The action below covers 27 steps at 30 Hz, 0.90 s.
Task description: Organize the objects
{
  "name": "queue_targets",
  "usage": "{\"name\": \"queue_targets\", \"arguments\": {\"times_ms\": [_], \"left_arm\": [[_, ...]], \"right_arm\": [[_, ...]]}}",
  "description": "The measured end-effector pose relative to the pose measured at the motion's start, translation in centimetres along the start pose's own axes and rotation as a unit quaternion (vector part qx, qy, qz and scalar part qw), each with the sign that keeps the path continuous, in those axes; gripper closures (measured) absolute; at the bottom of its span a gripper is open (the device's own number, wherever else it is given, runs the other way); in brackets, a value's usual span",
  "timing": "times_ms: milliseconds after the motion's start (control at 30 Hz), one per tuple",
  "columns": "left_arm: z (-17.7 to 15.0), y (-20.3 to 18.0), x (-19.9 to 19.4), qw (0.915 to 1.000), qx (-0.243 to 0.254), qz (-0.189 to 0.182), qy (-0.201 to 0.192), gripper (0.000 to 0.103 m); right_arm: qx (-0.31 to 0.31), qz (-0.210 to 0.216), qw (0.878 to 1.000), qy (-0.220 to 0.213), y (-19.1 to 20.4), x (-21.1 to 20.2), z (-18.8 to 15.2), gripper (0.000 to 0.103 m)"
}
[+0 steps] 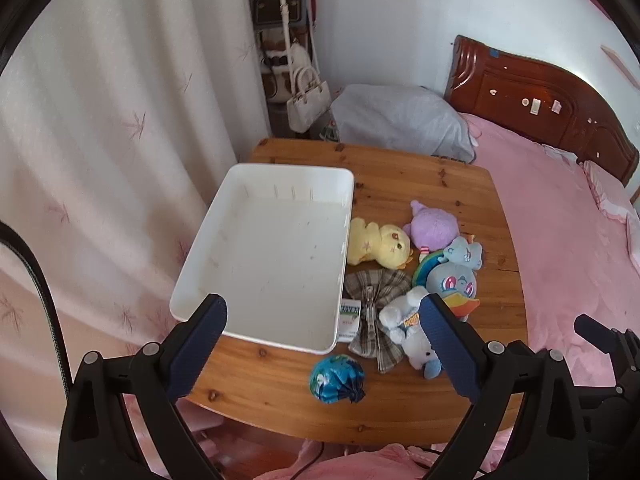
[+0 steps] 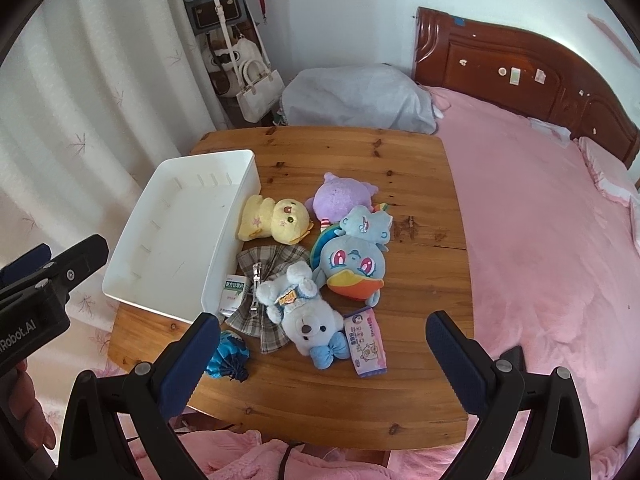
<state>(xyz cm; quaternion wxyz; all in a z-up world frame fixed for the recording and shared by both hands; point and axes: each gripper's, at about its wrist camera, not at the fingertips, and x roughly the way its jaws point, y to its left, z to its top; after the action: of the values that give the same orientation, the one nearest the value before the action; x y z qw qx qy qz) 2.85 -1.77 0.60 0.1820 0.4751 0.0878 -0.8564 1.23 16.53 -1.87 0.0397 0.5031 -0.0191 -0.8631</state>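
Right wrist view alone: pink tissue pack [image 2: 366,342] beside white bear [image 2: 306,320]; both jaws wide, empty.

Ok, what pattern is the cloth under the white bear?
Grey-brown plaid cloth, clearest in the right wrist view.

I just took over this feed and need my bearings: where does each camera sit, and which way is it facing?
Left wrist: on the left gripper, open, angled down at the empty white bin.
Right wrist: on the right gripper, open, over the white bear; the left gripper's side and a hand show.
Shared: wooden table, toys, bed.
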Motion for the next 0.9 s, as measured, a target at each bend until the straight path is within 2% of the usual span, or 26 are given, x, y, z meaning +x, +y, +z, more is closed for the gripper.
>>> {"name": "queue_targets", "arguments": {"times_ms": [167, 200, 300, 367, 400, 633, 767, 900], "left_arm": [[-0.8, 0.8, 0.6, 0.9993, -0.027, 0.0, 0.027, 0.005], [-1.0, 0.8, 0.7, 0.995, -0.067, 0.058, 0.046, 0.005], [-1.7, 1.2, 1.2, 0.9921, -0.085, 0.065, 0.065, 0.005], [-2.2, 1.2, 1.5, 0.9905, -0.091, 0.073, 0.074, 0.005], [-2.5, 1.2, 1.7, 0.9871, -0.101, 0.095, 0.081, 0.005], [-4.2, 1.5, 3.2, 0.9789, -0.131, 0.11, 0.112, 0.005], [-5.2, 1.6, 4.5, 0.9717, -0.142, 0.112, 0.152, 0.005], [-6.2, 1.7, 5.7, 0.9649, -0.158, 0.114, 0.175, 0.005]], "right_arm": [[-0.005, 0.016, 1.0, 0.006, 0.0, 0.1, -0.6, 0.0], [-0.005, 0.018, 1.0, 0.006, -0.1, 0.1, -0.6, 0.0], [-0.019, 0.001, 1.0, 0.003, -0.1, 0.1, -1.0, 0.0], [-0.029, 0.005, 1.0, 0.001, 0.0, 0.1, -1.2, 0.0], [-0.032, 0.006, 0.999, 0.0, 0.0, 0.1, -1.4, 0.0], [-0.054, 0.037, 0.998, -0.005, -0.6, 1.1, -2.3, 0.0], [-0.049, 0.055, 0.997, -0.005, -1.4, 1.7, -2.4, 0.0], [-0.049, 0.056, 0.997, -0.004, -1.9, 2.7, -2.6, 0.0]]}}
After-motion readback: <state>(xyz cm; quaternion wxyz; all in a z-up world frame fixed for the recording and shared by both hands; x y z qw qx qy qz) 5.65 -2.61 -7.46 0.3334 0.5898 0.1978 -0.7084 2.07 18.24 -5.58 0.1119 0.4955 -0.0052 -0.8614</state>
